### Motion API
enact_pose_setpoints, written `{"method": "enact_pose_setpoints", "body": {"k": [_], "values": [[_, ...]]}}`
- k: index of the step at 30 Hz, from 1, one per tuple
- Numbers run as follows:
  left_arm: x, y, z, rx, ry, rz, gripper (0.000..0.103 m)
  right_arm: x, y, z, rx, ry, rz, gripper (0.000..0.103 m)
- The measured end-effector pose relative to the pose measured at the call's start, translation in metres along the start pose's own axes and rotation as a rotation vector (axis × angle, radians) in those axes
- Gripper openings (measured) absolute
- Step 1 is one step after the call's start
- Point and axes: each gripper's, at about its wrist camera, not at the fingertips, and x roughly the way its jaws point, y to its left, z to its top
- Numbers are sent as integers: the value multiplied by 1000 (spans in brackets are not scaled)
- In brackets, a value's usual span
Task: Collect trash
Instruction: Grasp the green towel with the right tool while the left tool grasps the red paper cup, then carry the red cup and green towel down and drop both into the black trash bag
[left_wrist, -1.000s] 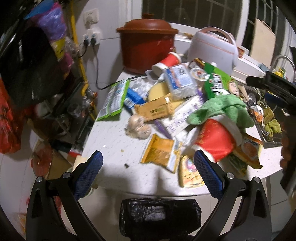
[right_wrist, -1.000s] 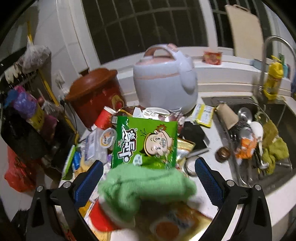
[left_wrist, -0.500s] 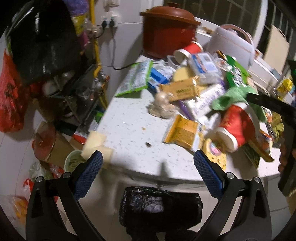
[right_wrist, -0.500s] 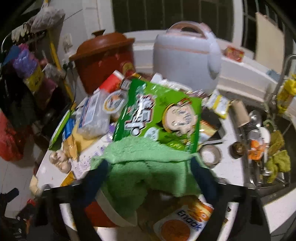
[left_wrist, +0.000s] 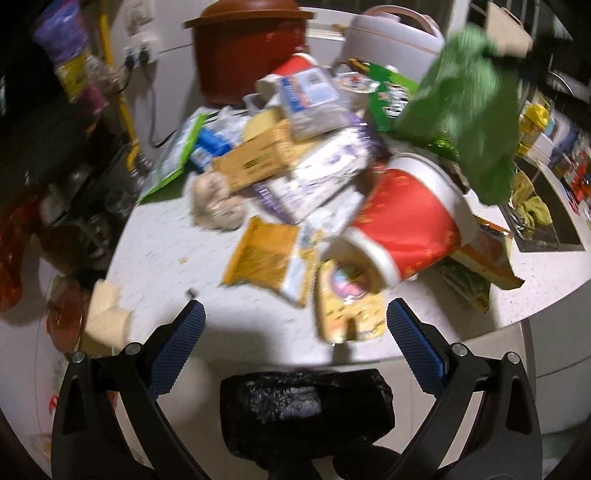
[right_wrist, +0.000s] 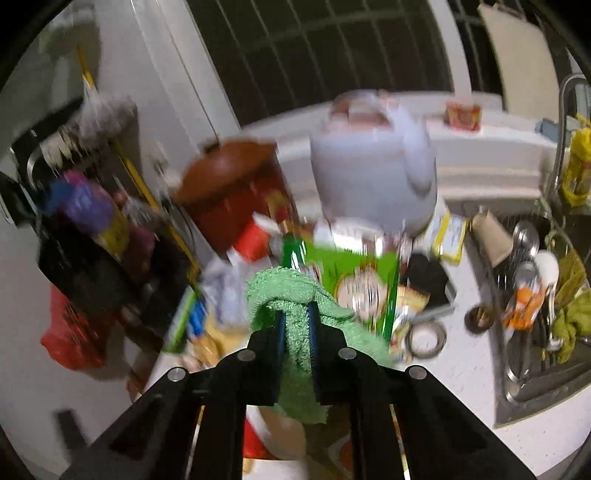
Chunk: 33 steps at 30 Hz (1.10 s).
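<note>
A heap of wrappers, packets and cartons covers the white counter (left_wrist: 177, 288). A tipped red and white cup (left_wrist: 402, 225), a yellow packet (left_wrist: 266, 254) and a green snack bag (right_wrist: 354, 273) lie in it. My right gripper (right_wrist: 295, 321) is shut on a green cloth (right_wrist: 291, 306) and holds it lifted above the heap; the cloth also shows hanging in the left wrist view (left_wrist: 472, 110). My left gripper (left_wrist: 293, 325) is open and empty at the counter's near edge, above a black bag (left_wrist: 306, 410).
A brown-red pot (left_wrist: 247, 48) and a white rice cooker (right_wrist: 373, 162) stand at the back. A sink (right_wrist: 535, 295) with dishes and cloths lies to the right. A dark rack with bags (left_wrist: 55, 110) stands on the left.
My right gripper closed on the green cloth and lifted it off the red cup. My left gripper moved in closer to the counter edge.
</note>
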Motion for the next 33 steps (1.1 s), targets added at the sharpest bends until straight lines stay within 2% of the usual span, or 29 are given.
{"method": "enact_pose_setpoints", "body": {"k": [6,8,11,12,14,17,19,20,25,30,33], "values": [[19,-34,14,137,-39,30,96,-82,12,22,-41,-138,65,12],[23,-40,21,174,-61,36,96,-114,13,18,-53,-176,89,12],[25,-49,31,231,-98,17,96,-144,7,7,-56,-183,101,12],[25,-51,34,245,-103,0,96,-150,4,1,-47,-176,101,12],[33,-56,39,285,-75,-86,96,-156,-8,-12,-9,-148,107,12],[48,-58,44,311,-34,-92,96,-156,-24,-34,47,-111,85,13],[47,-56,47,298,-43,-120,88,-155,-33,-48,78,-87,74,13],[44,-54,48,289,-47,-141,71,-151,-37,-56,88,-66,66,13],[38,-36,52,201,-40,-237,67,-137,-38,-82,83,25,52,13],[0,-11,49,113,-98,-319,66,-122,-23,-103,17,119,92,13],[-45,14,34,98,-173,-383,66,-112,-5,-116,-44,181,146,13]]}}
